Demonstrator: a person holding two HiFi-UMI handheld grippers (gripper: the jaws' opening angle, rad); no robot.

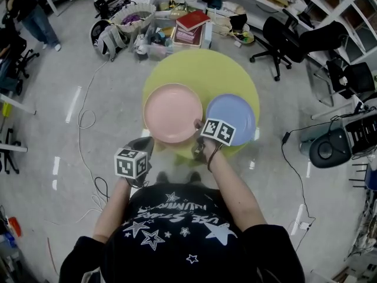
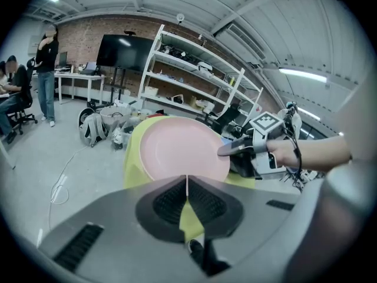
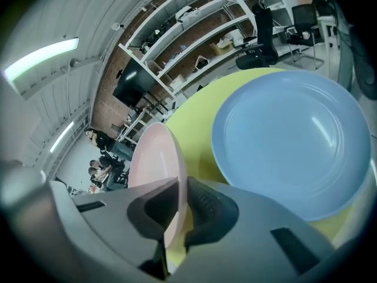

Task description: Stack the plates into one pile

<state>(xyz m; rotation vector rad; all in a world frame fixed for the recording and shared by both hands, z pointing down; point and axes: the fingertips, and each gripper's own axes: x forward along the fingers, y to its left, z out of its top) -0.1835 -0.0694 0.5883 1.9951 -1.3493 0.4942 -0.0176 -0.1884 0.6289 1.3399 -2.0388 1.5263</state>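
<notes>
A pink plate [image 1: 172,112] and a blue plate [image 1: 231,118] lie side by side on a round yellow-green table [image 1: 200,69]. My right gripper [image 1: 198,128] is shut on the pink plate's near right rim. In the right gripper view that rim [image 3: 171,175] stands edge-on between the pads of my right gripper [image 3: 179,202], with the blue plate [image 3: 288,137] to the right. My left gripper [image 1: 147,141] hovers at the pink plate's near left edge. In the left gripper view my left gripper [image 2: 187,184] has its jaws together with nothing in them; beyond them are the pink plate [image 2: 177,149] and my right gripper [image 2: 225,151].
Past the table's far side the floor holds a stack of red books [image 1: 191,27], a basket [image 1: 134,13] and a backpack [image 1: 109,39]. Black office chairs [image 1: 281,40] stand at the right. A cable [image 1: 88,117] runs across the floor at left. A person [image 2: 47,69] stands far left.
</notes>
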